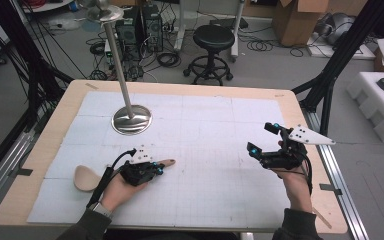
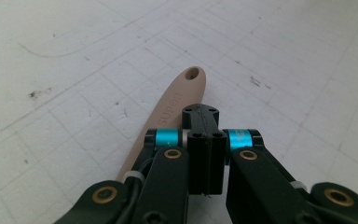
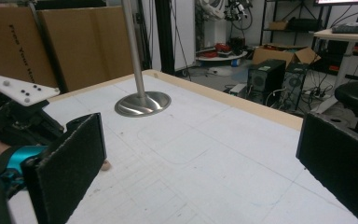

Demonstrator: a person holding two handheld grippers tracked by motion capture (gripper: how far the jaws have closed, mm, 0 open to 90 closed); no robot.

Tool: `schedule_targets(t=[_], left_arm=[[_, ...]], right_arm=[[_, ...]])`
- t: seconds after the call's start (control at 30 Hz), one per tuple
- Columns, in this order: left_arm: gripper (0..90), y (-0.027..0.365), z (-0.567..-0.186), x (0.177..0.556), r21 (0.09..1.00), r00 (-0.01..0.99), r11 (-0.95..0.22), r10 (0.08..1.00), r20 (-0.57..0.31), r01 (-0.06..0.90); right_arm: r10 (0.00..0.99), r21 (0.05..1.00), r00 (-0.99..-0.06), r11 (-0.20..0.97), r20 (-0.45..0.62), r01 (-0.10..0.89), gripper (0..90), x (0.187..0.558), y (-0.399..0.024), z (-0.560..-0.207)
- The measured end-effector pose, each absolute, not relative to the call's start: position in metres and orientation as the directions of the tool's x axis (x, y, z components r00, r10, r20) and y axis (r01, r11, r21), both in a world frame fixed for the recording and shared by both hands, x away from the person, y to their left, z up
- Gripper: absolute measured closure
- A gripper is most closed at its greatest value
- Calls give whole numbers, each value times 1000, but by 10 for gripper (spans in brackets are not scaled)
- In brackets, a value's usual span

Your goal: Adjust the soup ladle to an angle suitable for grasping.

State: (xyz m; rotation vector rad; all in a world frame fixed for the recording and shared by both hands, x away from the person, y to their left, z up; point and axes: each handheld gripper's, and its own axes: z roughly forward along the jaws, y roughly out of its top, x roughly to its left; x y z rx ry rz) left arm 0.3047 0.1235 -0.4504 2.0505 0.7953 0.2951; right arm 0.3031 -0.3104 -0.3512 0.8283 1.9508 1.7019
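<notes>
A cluttered workshop, with cardboard boxes, a black stool (image 1: 213,39) and computer towers on the floor, surrounds a wooden table (image 1: 300,115) covered by a white gridded mat (image 1: 215,125). On the mat's near left lies a beige spatula (image 1: 87,178), blade toward the left edge and handle pointing toward the middle. The left gripper (image 1: 156,169) sits low over the handle; in the left gripper view its jaws are pressed together above the handle (image 2: 177,105), whose hole-pierced tip pokes out ahead of them. Whether they actually pinch the handle cannot be told; they look closed on themselves just over it. The right gripper (image 1: 262,137) hovers well apart on the right side of the mat, its jaws spread wide and holding nothing, facing across the table. At the far left stands a metal stand (image 1: 131,119), a round base with a tall post rising from it. As a judgement, the work is at an early stage: the spatula lies flat on the mat, not lifted, and a firm hold and any carrying remain to be done.
</notes>
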Motion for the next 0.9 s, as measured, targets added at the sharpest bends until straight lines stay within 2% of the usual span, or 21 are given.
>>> schedule_targets(t=[0.7,0.9], left_arm=[[900,123,-451,326,819,703,-340,704,-105,462],[900,123,-448,323,825,709,-337,697,-105,453]], right_arm=[[675,985,-733,56,82,162,4,304,-313,-351],[676,984,-732,61,81,166,4,304,-313,-351]])
